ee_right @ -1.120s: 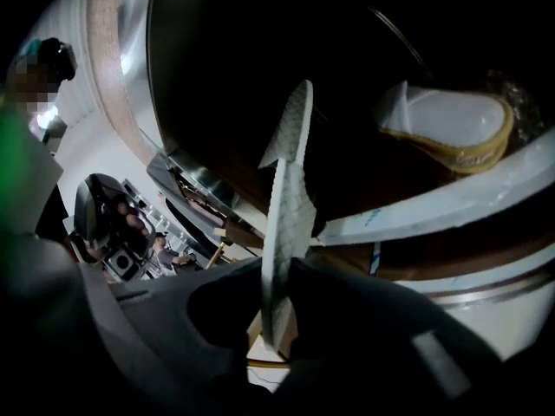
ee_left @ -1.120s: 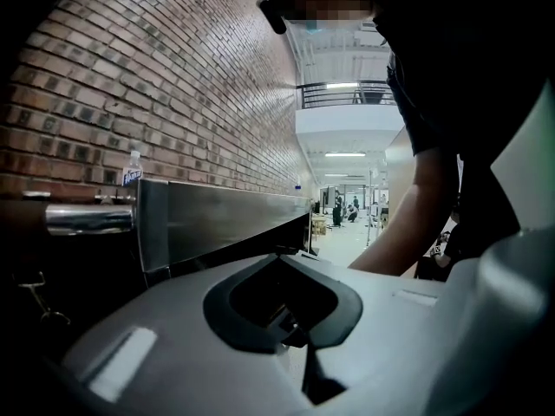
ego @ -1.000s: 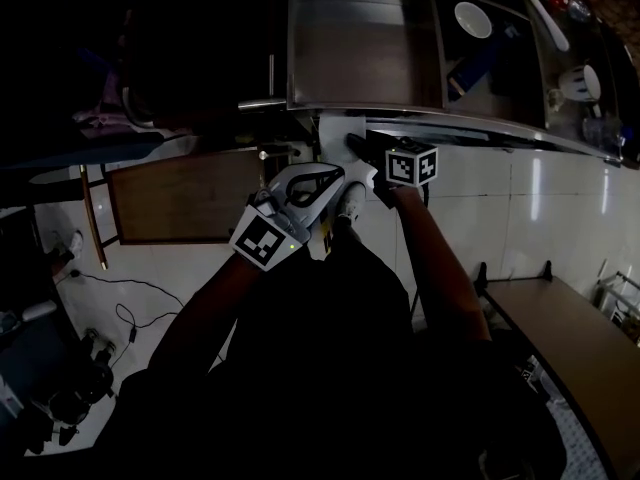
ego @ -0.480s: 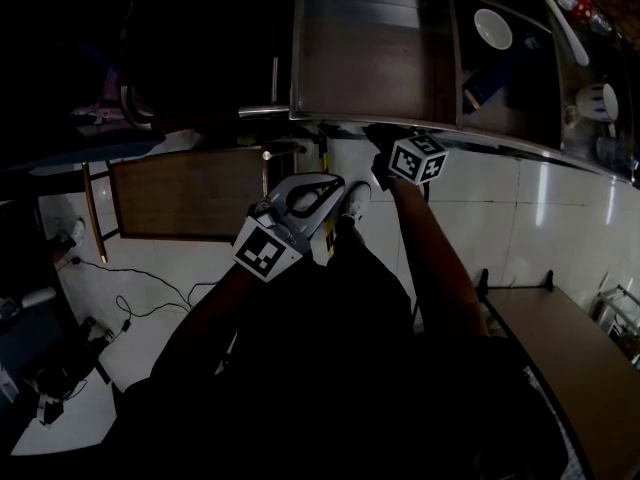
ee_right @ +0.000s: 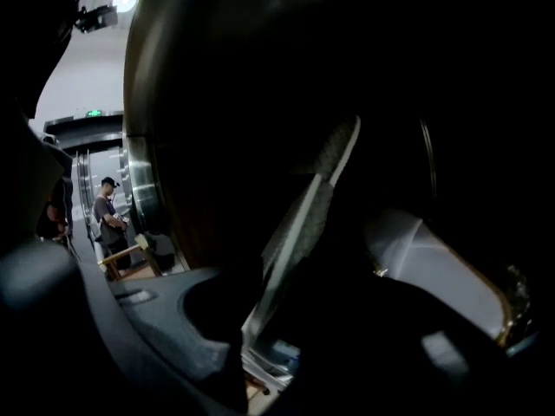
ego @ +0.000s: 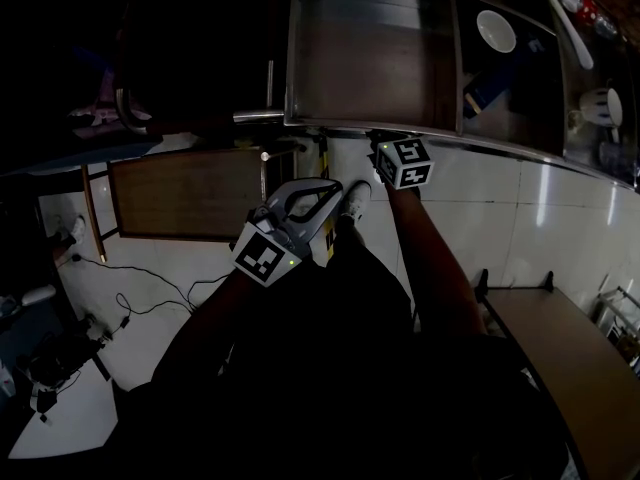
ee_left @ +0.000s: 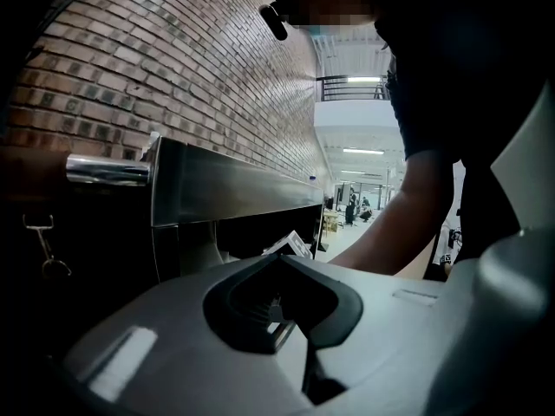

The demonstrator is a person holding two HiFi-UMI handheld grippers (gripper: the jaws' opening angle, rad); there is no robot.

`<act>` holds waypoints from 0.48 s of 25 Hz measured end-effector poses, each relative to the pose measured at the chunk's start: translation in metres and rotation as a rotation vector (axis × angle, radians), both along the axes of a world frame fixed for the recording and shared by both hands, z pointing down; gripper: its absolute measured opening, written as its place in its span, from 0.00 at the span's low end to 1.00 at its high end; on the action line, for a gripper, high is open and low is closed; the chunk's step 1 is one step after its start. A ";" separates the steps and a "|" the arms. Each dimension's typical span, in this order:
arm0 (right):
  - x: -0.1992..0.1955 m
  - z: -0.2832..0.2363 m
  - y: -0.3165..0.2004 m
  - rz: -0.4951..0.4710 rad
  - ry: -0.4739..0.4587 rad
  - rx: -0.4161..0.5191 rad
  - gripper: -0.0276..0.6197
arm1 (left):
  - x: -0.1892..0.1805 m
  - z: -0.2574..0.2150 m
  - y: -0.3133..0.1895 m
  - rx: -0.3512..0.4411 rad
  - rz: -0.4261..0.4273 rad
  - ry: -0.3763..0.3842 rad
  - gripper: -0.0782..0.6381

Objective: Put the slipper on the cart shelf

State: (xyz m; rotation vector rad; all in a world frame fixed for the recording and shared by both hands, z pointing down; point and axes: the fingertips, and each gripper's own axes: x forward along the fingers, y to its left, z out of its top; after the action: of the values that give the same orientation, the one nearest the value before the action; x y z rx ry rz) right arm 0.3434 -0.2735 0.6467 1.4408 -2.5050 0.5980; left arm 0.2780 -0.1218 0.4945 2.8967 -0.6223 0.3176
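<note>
The right gripper (ee_right: 260, 345) is clamped on the slipper (ee_right: 305, 219), which stands edge-on between its jaws. The pale ribbed sole runs up and away into the dark hollow under the cart's top tray. In the head view this gripper sits right at the cart (ego: 380, 128), against its steel rim. So the slipper seems to be at the mouth of the lower shelf, not yet resting on it (the shelf surface itself is too dark to make out). The left gripper (ee_left: 284, 271) is closed with nothing between its jaws and hangs near the cart's handle (ee_left: 104, 170), taking no part.

The hold looks to be near one end of the slipper. The long, soft sole could flex, catch on the rim or on the steel upright (ee_right: 143, 163), and twist out of the jaws. If the jaws let go before the sole bears on the shelf, the slipper would likely slide off and fall to the floor by the person's shoe (ego: 355, 200). Depth is hard to judge in this gloom, so a push too far could knock the pale shape (ee_right: 416, 258) lying to the right inside, which I cannot identify.
</note>
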 end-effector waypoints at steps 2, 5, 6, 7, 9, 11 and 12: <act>0.001 0.003 0.000 0.006 0.064 0.004 0.25 | 0.000 0.000 0.000 -0.001 -0.005 0.000 0.11; 0.007 0.013 0.002 0.024 0.120 -0.032 0.34 | 0.001 0.000 0.003 0.008 0.002 -0.007 0.11; 0.011 0.015 0.003 0.036 0.140 -0.041 0.37 | 0.001 0.001 0.004 0.007 0.002 -0.008 0.11; 0.014 0.018 0.004 0.047 0.162 -0.047 0.43 | 0.001 0.000 0.004 0.005 0.001 -0.006 0.11; 0.022 0.019 0.005 0.069 0.199 -0.045 0.48 | 0.002 -0.001 0.005 0.004 -0.002 0.000 0.11; 0.029 0.016 0.006 0.090 0.227 -0.025 0.50 | 0.003 -0.003 0.005 0.008 -0.005 0.004 0.11; 0.032 0.013 0.007 0.099 0.238 -0.013 0.52 | 0.003 -0.003 0.005 0.012 -0.008 0.006 0.11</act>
State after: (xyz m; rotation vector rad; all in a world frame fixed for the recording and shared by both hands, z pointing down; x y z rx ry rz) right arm 0.3752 -0.2662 0.6601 1.5388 -2.2551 0.4286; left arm 0.2811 -0.1168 0.4912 2.9052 -0.6364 0.3051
